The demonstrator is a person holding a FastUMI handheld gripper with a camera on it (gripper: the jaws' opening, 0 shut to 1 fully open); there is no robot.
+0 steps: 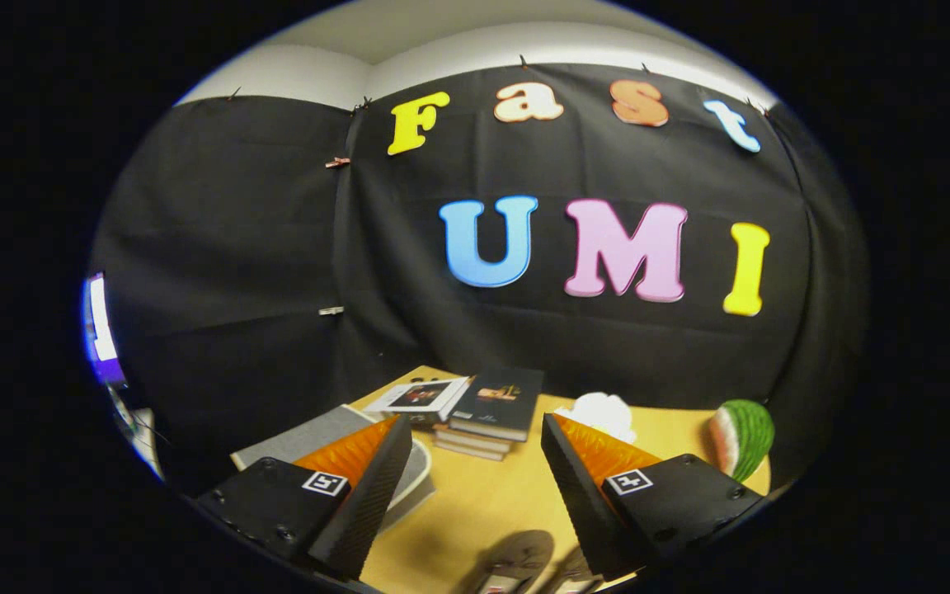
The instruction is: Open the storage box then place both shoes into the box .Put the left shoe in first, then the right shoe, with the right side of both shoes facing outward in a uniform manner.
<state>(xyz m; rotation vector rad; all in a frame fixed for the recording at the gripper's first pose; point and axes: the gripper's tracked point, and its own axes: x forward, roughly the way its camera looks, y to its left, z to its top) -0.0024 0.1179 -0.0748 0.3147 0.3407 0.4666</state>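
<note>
My gripper (475, 429) is open, held above a wooden table (483, 503) with nothing between its fingers. Low between the fingers, close under me, lie parts of two grey-brown shoes: one (520, 554) in the middle and another (576, 576) beside the right finger. Most of each is cut off, so I cannot tell which is left or right. A grey storage box (310, 439) with a pale rim sits on the table's left side, partly hidden behind the left finger. Its flat top looks shut.
A stack of books (483, 408) lies at the table's back, just beyond the fingertips. A white crumpled object (604, 412) sits to their right. A watermelon-slice toy (743, 437) stands at the far right edge. Black cloth walls close off the back.
</note>
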